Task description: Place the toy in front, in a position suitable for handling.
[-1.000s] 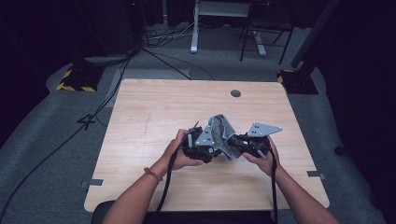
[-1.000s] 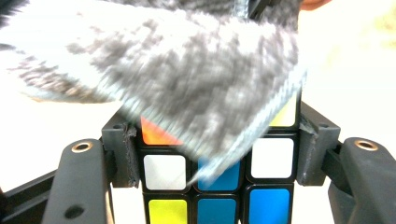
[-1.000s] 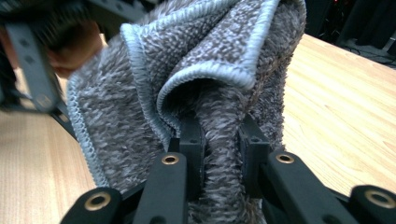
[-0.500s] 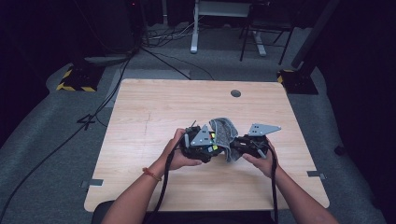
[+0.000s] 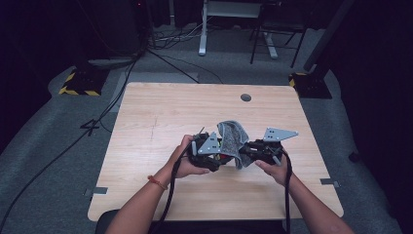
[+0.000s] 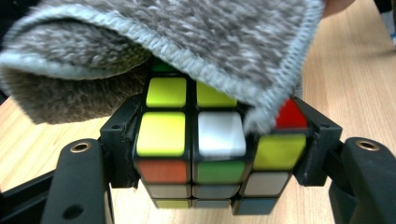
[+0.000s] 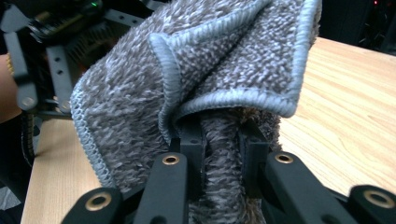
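Cube [image 6: 205, 140] clamped in our left gripper [image 6: 215, 154] above the surface [image 5: 160, 112], right gripper [image 7: 219, 154] pinching the cloth [image 7: 210, 74]; we should wipe lightly, keeping the cube squarely held.

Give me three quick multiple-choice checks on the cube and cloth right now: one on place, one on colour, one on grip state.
1. Where is the cloth relative to the cube?
A. Draped over the cube's top
B. Flat on the table, apart from the cube
C. Tucked under the cube

2. What colour is the sticker at the centre of the cube's top face in the left gripper view?
A. Blue
B. White
C. Black

3. What is the right gripper doing?
A. Open, holding nothing
B. Shut on the cube
C. Shut on the cloth

Answers:
1 A, the grey cloth hangs over the cube's far rows in the left gripper view.
2 B, a white square sits between two yellow-green ones.
3 C, its jaws pinch a fold of cloth in the right gripper view, while the left gripper clamps the cube.
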